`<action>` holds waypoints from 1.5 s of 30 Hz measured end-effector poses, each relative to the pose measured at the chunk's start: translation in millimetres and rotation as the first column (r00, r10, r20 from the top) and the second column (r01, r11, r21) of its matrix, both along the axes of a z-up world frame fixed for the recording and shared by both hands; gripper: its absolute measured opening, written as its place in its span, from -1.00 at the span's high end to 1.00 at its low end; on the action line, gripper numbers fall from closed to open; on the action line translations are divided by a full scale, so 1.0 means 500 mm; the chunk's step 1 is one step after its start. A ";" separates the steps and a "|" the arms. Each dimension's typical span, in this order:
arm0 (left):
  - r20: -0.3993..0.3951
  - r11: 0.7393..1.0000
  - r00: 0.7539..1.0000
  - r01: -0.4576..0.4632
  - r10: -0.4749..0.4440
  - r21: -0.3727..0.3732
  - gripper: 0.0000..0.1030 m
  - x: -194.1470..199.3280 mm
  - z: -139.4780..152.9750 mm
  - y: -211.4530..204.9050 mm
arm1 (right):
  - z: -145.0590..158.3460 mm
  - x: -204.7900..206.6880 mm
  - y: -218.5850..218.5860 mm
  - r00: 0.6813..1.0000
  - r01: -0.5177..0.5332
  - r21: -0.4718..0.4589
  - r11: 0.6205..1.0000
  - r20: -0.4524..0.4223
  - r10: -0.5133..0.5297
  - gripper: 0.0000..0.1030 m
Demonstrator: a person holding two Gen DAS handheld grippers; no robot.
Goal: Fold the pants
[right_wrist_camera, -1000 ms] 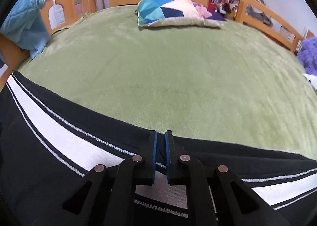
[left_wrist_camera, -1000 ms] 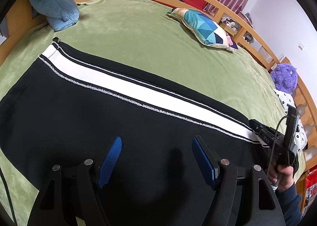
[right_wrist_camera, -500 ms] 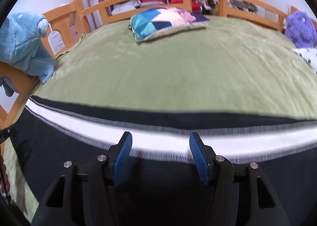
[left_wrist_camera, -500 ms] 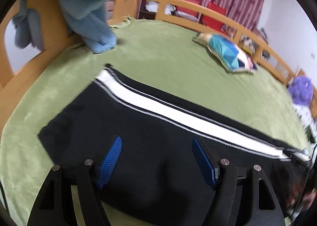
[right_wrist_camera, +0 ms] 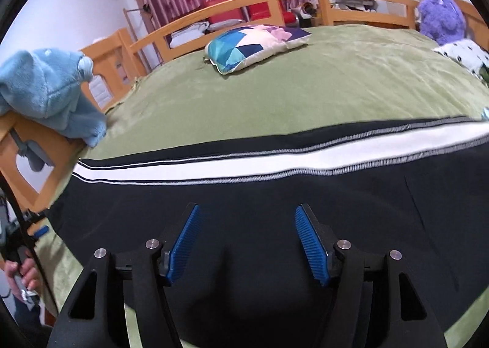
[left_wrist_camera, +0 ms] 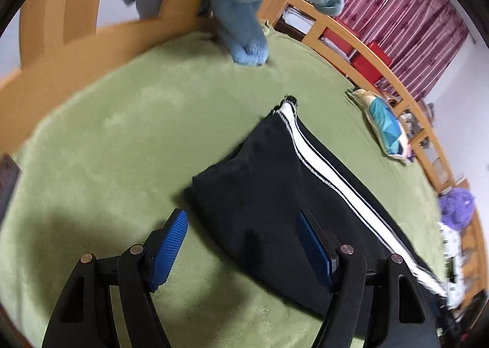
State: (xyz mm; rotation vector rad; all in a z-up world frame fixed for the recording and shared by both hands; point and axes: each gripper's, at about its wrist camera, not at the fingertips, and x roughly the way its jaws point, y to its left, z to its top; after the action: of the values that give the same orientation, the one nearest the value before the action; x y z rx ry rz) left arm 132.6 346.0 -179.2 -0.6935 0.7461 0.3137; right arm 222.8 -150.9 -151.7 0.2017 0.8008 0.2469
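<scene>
Black pants (left_wrist_camera: pixel 275 195) with a white side stripe lie flat on the green bed cover (left_wrist_camera: pixel 122 149), legs folded together. In the left wrist view their hem end points toward the near left. My left gripper (left_wrist_camera: pixel 241 244) is open and empty, hovering over the corner of that end. In the right wrist view the pants (right_wrist_camera: pixel 275 195) stretch across the frame, stripe on the far side. My right gripper (right_wrist_camera: pixel 247 244) is open and empty above the black fabric.
A light blue plush blanket (left_wrist_camera: pixel 259 5) hangs on the wooden bed rail (left_wrist_camera: pixel 76 51) at the left. A patterned pillow (right_wrist_camera: pixel 253 45) lies at the far side, a purple plush toy (right_wrist_camera: pixel 440 18) at the far right. Green cover surrounds the pants.
My right gripper opened and let go of the striped edge, then drew back over the pants. My left gripper swung left toward the hem end, staying open.
</scene>
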 end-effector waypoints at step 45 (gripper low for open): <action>0.105 0.869 0.922 0.308 -0.374 0.386 0.51 0.121 0.259 -0.595 | 0.135 -0.058 -0.252 0.992 0.081 0.037 0.996 0.094 -0.084 -0.25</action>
State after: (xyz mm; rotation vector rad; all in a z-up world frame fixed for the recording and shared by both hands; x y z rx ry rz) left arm 192.9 48.3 -49.6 -0.2237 0.6047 0.0562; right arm 193.7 -277.1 -84.3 0.2521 0.6917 0.1903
